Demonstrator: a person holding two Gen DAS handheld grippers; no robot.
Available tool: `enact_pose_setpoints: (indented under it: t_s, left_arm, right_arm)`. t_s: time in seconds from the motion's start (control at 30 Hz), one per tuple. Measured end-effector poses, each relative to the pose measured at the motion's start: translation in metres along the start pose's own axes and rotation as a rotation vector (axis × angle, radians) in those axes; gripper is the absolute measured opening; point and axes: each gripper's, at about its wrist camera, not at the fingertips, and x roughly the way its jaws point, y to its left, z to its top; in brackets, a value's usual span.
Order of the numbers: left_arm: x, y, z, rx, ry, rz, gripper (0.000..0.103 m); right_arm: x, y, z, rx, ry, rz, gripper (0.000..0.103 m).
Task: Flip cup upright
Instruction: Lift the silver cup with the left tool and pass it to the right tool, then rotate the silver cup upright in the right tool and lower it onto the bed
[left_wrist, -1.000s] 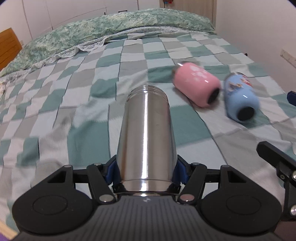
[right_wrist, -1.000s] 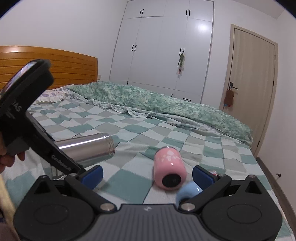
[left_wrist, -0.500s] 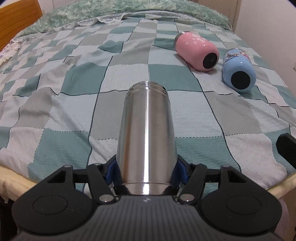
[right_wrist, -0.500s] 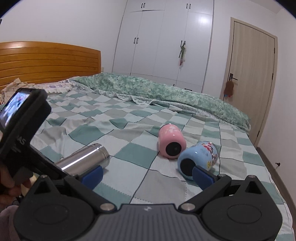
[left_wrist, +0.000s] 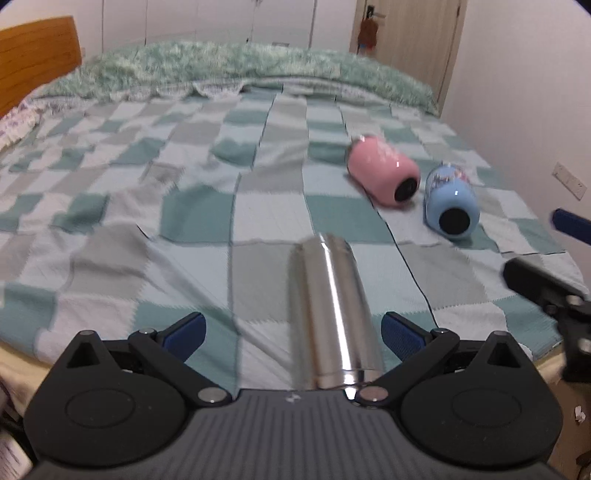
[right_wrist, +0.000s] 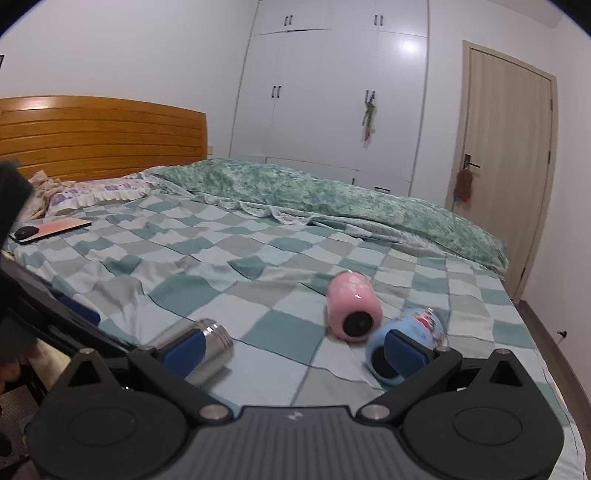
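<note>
A steel cup (left_wrist: 330, 314) lies on its side on the checkered bedspread (left_wrist: 122, 206), between the spread fingers of my left gripper (left_wrist: 291, 330), which is open and not touching it. It also shows in the right wrist view (right_wrist: 207, 345), near the bed's front edge. A pink cup (left_wrist: 384, 175) and a blue cup (left_wrist: 448, 203) lie on their sides further back right; they show in the right wrist view as pink (right_wrist: 351, 304) and blue (right_wrist: 406, 343). My right gripper (right_wrist: 295, 349) is open and empty.
A green duvet (right_wrist: 332, 195) lies along the bed's far side. A wooden headboard (right_wrist: 99, 136) and pillows (right_wrist: 92, 192) are at left. A phone-like flat object (right_wrist: 48, 230) lies on the bed's left part. A wardrobe (right_wrist: 332, 92) and door (right_wrist: 506, 166) stand behind.
My left gripper has opened and let go of the steel cup, which now lies on the bed. Both grippers have pulled back and tilted up.
</note>
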Motion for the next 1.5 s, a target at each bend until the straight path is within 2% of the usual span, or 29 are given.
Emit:
enact_pose_setpoints:
  t_s: [0.23, 0.33, 0.47, 0.7, 0.87, 0.93, 1.0, 1.07, 1.2, 1.4, 1.5]
  left_arm:
    - [-0.012, 0.040, 0.008, 0.067, -0.055, 0.025, 0.103]
    - [-0.009, 0.055, 0.007, 0.099, -0.079, 0.014, 0.103]
    - [0.001, 0.073, 0.004, 0.106, -0.088, -0.009, 0.103]
    - [0.024, 0.096, -0.003, 0.093, -0.066, -0.019, 0.103]
    - [0.033, 0.107, -0.005, 0.095, -0.061, -0.016, 0.103]
    - [0.036, 0.110, -0.005, 0.090, -0.055, -0.008, 0.103]
    - [0.039, 0.113, -0.004, 0.080, -0.050, -0.002, 0.103]
    - [0.040, 0.115, -0.004, 0.077, -0.048, -0.006, 0.103]
    - [0.038, 0.116, -0.007, 0.088, -0.054, -0.018, 0.103]
    - [0.033, 0.115, -0.008, 0.076, -0.070, -0.033, 0.103]
    - [0.030, 0.114, -0.008, 0.079, -0.078, -0.026, 0.103]
  right_arm:
    - [0.042, 0.034, 0.016, 0.013, 0.097, 0.011, 0.103]
    - [0.061, 0.047, 0.022, 0.041, 0.146, 0.028, 0.103]
    - [0.089, 0.062, 0.026, 0.077, 0.234, 0.037, 0.103]
    - [0.152, 0.064, 0.015, 0.262, 0.453, 0.077, 0.103]
    - [0.178, 0.065, 0.003, 0.322, 0.529, 0.087, 0.095]
    - [0.185, 0.064, 0.000, 0.356, 0.554, 0.104, 0.087]
    - [0.191, 0.062, -0.004, 0.395, 0.572, 0.125, 0.085]
    - [0.190, 0.056, -0.008, 0.446, 0.554, 0.164, 0.070]
    - [0.175, 0.047, -0.002, 0.485, 0.473, 0.187, 0.066]
    - [0.144, 0.041, 0.018, 0.464, 0.261, 0.196, 0.064]
    - [0.135, 0.046, 0.030, 0.413, 0.153, 0.201, 0.064]
